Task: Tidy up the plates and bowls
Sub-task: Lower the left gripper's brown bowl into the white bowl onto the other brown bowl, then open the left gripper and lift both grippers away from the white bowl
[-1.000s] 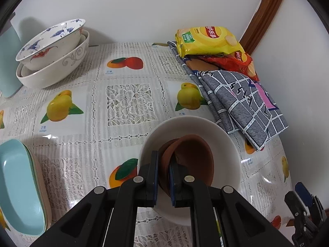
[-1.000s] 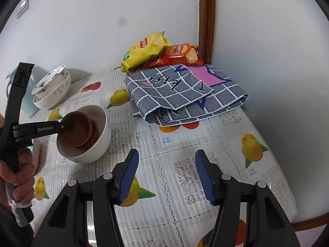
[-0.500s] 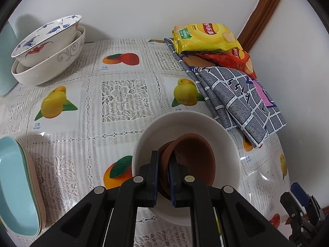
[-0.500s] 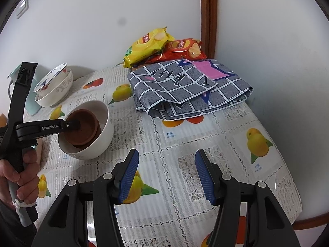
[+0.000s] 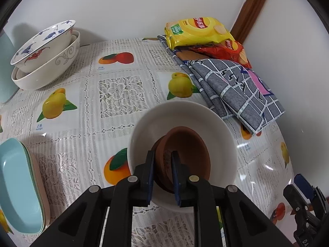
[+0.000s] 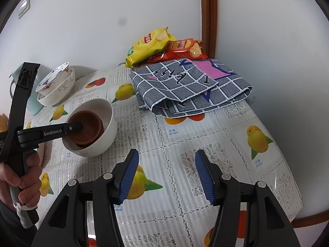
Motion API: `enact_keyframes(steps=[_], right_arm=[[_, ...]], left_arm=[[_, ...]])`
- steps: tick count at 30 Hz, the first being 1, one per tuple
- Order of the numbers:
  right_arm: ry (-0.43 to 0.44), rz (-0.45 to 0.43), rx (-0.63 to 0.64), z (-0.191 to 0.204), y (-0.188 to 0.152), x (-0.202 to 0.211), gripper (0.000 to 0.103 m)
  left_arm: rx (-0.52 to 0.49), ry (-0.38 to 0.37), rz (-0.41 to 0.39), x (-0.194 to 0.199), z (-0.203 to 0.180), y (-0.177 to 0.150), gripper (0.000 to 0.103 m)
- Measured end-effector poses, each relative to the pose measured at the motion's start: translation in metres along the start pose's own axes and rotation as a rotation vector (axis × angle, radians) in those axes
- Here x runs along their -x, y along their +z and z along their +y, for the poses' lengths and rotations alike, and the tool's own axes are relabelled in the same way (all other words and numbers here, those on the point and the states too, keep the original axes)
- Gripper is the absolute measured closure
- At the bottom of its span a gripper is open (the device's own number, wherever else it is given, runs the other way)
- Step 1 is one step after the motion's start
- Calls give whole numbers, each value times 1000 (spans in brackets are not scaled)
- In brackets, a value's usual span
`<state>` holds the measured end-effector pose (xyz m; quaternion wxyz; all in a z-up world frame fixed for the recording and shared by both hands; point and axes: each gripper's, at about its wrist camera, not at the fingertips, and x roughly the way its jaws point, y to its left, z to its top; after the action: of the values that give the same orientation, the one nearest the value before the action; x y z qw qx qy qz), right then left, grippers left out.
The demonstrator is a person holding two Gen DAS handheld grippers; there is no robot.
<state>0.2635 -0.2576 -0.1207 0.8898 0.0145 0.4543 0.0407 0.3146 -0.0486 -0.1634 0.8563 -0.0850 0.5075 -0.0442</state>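
Note:
My left gripper [image 5: 162, 177] is shut on the near rim of a small brown bowl [image 5: 187, 146], which sits tilted on another brown bowl inside a white bowl [image 5: 222, 127] on the table. The right wrist view shows the same brown bowl [image 6: 86, 123] in the white bowl [image 6: 102, 138], with the left gripper [image 6: 77, 126] on its rim. My right gripper [image 6: 166, 177] is open and empty, above the tablecloth to the right of the white bowl. A painted bowl [image 5: 41, 43] is nested in a larger white bowl [image 5: 51, 70] at the far left.
Stacked light-blue oblong plates [image 5: 18, 191] lie at the near left. A folded grey checked cloth [image 6: 191, 86] and two chip bags [image 6: 152, 45] lie at the far right by the wall. The table edge [image 6: 298, 195] runs along the right.
The brown bowl has come down lower into the white bowl, still held by my left gripper. The right gripper has stayed open with only a slight shift.

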Motion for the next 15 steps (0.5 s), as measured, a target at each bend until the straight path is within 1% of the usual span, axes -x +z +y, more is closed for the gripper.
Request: enact_keyframes(steps=[3, 6, 8, 15], right_arm=[[48, -3, -20, -1, 0, 6, 46], [56, -10, -23, 2, 0, 11, 46], [55, -14, -19, 4, -1, 14, 46], [49, -42, 1, 12, 0, 31, 46]], left_arm=[[-20, -6, 2, 2, -5, -2, 80], [-32, -6, 0, 6, -9, -4, 72], [-42, 12, -8, 10, -11, -5, 63], [-47, 29, -42, 33, -7, -9, 62]])
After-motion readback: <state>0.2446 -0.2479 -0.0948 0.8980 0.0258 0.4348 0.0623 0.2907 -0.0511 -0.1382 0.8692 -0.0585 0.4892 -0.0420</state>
